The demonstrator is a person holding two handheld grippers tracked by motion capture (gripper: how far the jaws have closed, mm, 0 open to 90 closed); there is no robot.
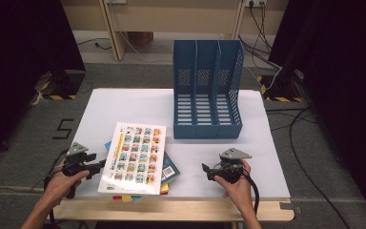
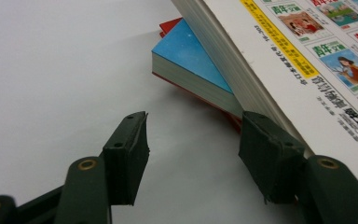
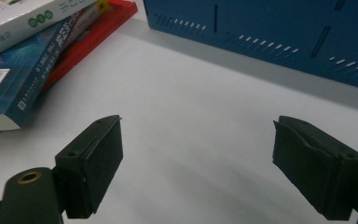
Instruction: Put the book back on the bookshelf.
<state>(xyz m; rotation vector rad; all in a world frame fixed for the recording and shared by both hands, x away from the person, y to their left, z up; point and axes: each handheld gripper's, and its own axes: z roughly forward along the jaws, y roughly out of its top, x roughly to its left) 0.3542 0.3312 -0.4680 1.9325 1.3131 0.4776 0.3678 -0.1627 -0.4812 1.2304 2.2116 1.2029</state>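
Book on top of the stack, the white picture-cover book (image 1: 133, 157), lies just right of your left gripper (image 1: 99, 167), w/ its long axis running away from you and leaning a bit right. Your L hand is the nearer one by far. In the left gripper view the jaws stand at a narrowish gap w/ nothing between them but bare table. The far-side jaw sits right at the book's page edge and looks to be touching it, while the other jaw is clear. So no grip yet, and the book seems tipped up off the blue book (image 2: 186, 56) under it. A red book (image 2: 170, 25) is at the bottom. Your right gripper (image 1: 205, 171) hangs wide and holds nothing, over bare table right of the stack, w/ the blue file rack (image 1: 207, 95) ahead of it. The rack stands upright at the far side, its 3 slots unfilled. The white table (image 1: 124, 105) is flat and smooth, on grey carpet w/ dark curtains at both sides and cables trailing on the right.
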